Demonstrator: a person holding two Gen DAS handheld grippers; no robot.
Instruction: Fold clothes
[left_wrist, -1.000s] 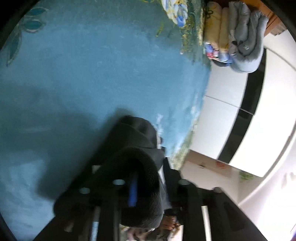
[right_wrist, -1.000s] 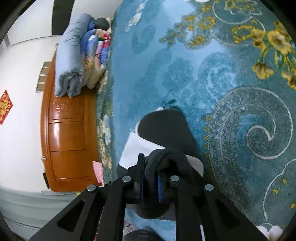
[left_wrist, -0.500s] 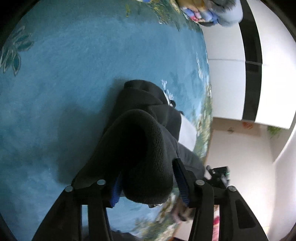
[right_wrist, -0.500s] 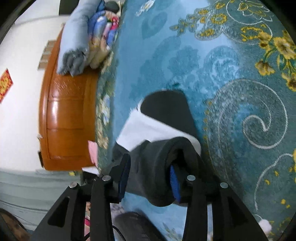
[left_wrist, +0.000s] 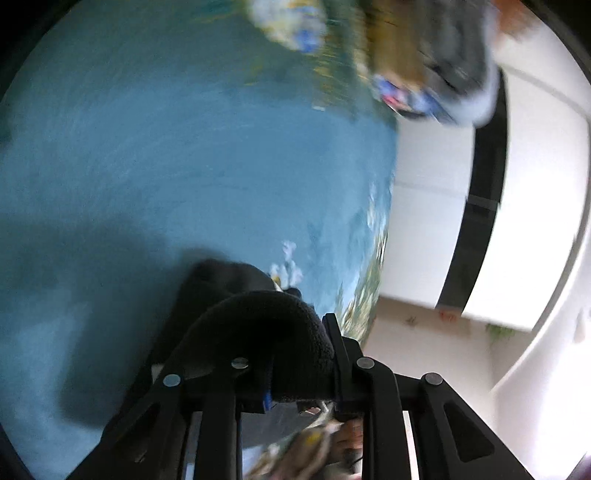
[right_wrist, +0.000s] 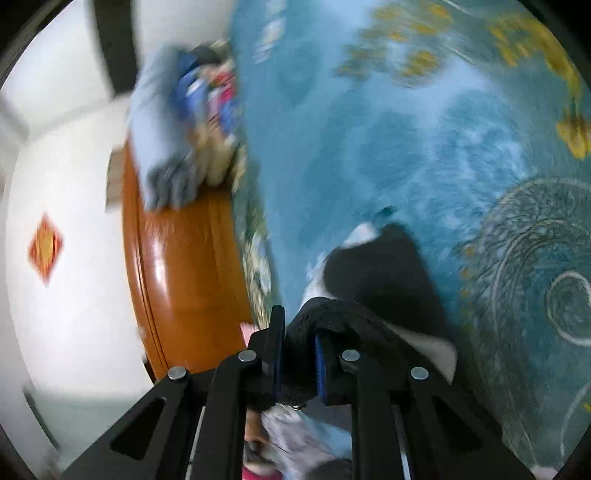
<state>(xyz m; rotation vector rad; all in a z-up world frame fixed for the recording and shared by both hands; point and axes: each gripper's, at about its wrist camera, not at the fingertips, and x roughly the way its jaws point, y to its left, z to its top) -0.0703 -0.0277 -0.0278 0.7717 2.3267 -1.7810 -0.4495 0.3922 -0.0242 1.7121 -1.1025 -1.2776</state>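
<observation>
A black fleece garment (left_wrist: 255, 325) with a white panel lies on the blue patterned bedspread (left_wrist: 184, 147). My left gripper (left_wrist: 301, 369) is shut on a thick fold of its black fabric, which bulges over the fingers. In the right wrist view the same garment (right_wrist: 380, 273) shows black with its white panel (right_wrist: 428, 343) trailing behind. My right gripper (right_wrist: 299, 362) is shut on another black fold of it. Both views are motion-blurred.
A stack of folded quilts (right_wrist: 177, 129), grey-blue and floral, sits at the head of the bed; it also shows in the left wrist view (left_wrist: 436, 62). An orange wooden headboard (right_wrist: 177, 266) borders the bed. A white wardrobe with a black stripe (left_wrist: 480, 206) stands beside it.
Both grippers were wider around the fabric half a second ago and have closed tight on it. Both cameras have swung, so the quilts and bed edge shifted in view.
</observation>
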